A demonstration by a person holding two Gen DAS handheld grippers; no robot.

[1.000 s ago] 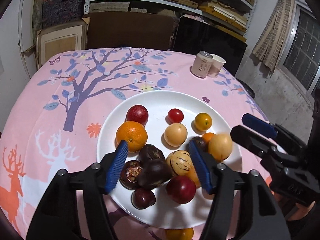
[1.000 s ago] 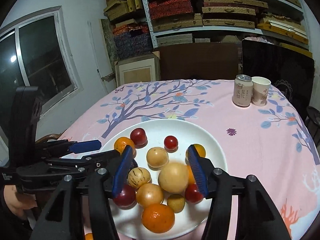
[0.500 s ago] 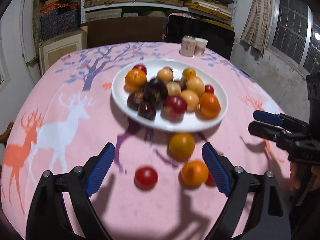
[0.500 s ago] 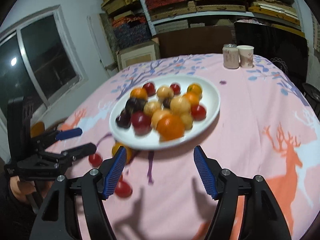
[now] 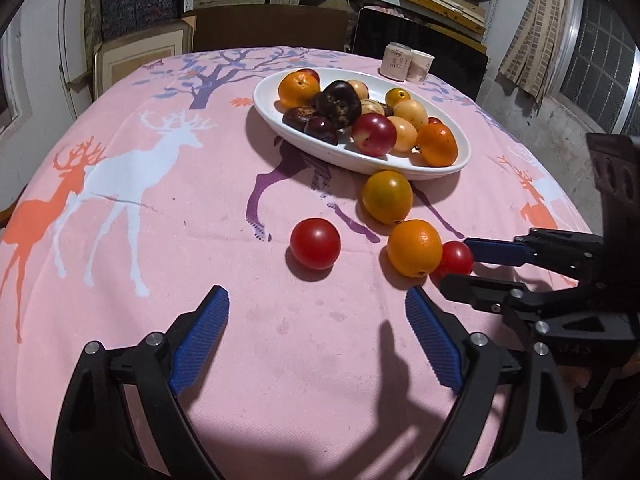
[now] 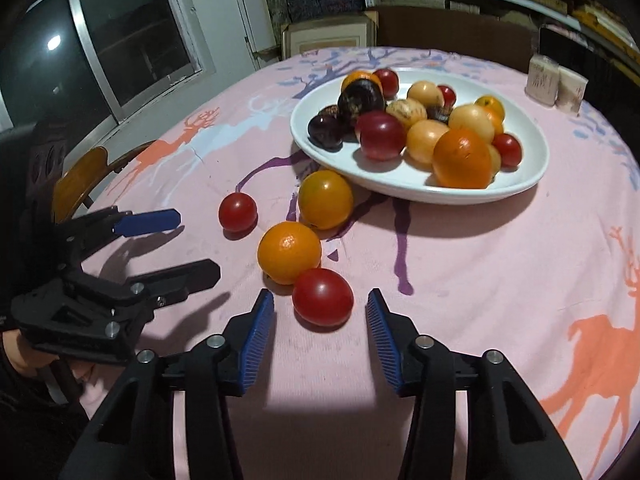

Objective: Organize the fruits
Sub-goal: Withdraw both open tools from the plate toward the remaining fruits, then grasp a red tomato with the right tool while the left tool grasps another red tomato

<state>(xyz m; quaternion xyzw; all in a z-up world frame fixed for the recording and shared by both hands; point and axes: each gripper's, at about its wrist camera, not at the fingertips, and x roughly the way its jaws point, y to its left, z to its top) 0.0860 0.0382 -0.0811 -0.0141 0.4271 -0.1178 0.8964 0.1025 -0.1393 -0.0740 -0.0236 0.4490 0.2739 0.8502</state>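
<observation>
The right claw (image 6: 320, 332) hung open, its blue pads flanking a red tomato (image 6: 322, 297) loose on the table (image 6: 480, 280) and touching an orange (image 6: 289, 252). A good grasp probably needed gentle, centred closing. The left claw (image 5: 316, 340) sat open, empty.

Four loose fruits (image 6: 289, 252), one heaped plate (image 6: 532, 176), two cups (image 5: 406, 65).
</observation>
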